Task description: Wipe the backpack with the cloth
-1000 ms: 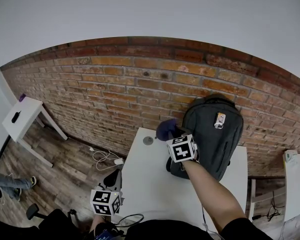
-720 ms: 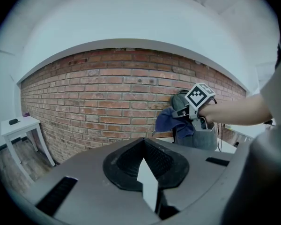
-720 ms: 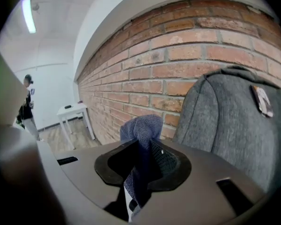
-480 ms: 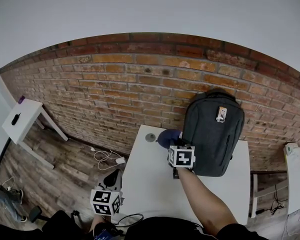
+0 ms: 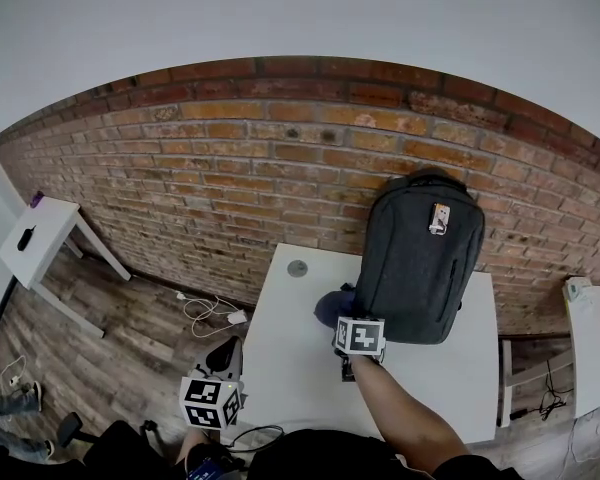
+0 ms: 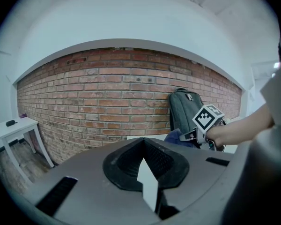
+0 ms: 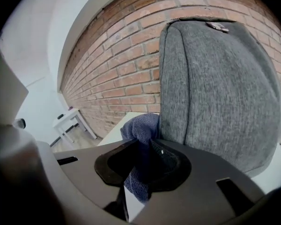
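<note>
Right gripper (image 7: 139, 175): is pinching the cloth (image 7: 141, 129) at the backpack's (image 7: 222, 95) lower-left edge.
Left gripper (image 5: 212, 404): is hanging lower left, jaws pressed together, empty.
Handling: the cloth is probably soft and light; gripping a bunched fold is best.

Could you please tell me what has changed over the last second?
The right gripper, jaws shut on the cloth, slid down the backpack's left side toward its bottom and the person, dragging the cloth along the fabric. Nothing was taken or let go. The backpack still leans on the brick wall, and the left gripper stays low at the left, holding nothing.
</note>
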Available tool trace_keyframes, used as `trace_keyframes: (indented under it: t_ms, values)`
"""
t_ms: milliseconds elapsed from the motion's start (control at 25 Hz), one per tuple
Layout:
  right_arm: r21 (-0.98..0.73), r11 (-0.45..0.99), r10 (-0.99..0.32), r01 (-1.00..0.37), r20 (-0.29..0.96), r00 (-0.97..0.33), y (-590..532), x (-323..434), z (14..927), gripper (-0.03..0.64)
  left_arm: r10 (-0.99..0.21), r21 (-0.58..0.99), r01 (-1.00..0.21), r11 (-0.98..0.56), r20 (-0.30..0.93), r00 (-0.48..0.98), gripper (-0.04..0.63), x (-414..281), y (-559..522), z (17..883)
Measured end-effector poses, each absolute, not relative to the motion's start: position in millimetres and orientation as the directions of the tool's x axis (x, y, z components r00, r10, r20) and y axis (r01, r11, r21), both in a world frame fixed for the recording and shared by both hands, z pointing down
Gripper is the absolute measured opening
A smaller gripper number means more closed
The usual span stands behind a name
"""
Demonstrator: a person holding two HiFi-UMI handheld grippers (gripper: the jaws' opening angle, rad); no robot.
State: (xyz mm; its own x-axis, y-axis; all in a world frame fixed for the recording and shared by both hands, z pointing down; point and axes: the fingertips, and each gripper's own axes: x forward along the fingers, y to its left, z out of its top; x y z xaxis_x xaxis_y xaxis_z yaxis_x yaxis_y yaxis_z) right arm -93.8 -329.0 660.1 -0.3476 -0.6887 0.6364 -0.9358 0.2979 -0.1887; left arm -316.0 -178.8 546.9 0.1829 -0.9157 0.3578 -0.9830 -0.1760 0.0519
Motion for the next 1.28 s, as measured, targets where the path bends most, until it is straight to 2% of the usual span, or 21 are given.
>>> trace_keyframes:
  t_ms: [280,560,880,1120,1280]
  values:
    - [-0.181,0.331,-0.667,-0.926,0.65,-0.365,-305,-84,678,0.075,-0.912,0.054,-0.978,-0.2,0.355,0.206,-0.002,-304,-179,549]
    - [-0.111,0.368,-0.706,-0.923,0.612,-0.356,-290,-47,667,0.075,-0.912,0.059,-0.975,-0.214,0.346,0.221,-0.002,-298,-183,549]
    - [-0.03,0.266,-0.789,-0.963,0.568,-0.236,-269,48,657,0.075,-0.903,0.069,-0.965,-0.253,0.342,0.261,-0.003,-282,-195,552]
    - [0.157,0.21,-0.893,-0.965,0.433,-0.124,-269,102,604,0.075,-0.893,0.071,-0.956,-0.284,0.343,0.291,-0.003,-266,-210,555]
    - [0.189,0.176,-0.943,-0.966,0.314,-0.11,-271,121,558,0.075,-0.886,0.062,-0.945,-0.321,0.332,0.323,-0.003,-250,-223,551]
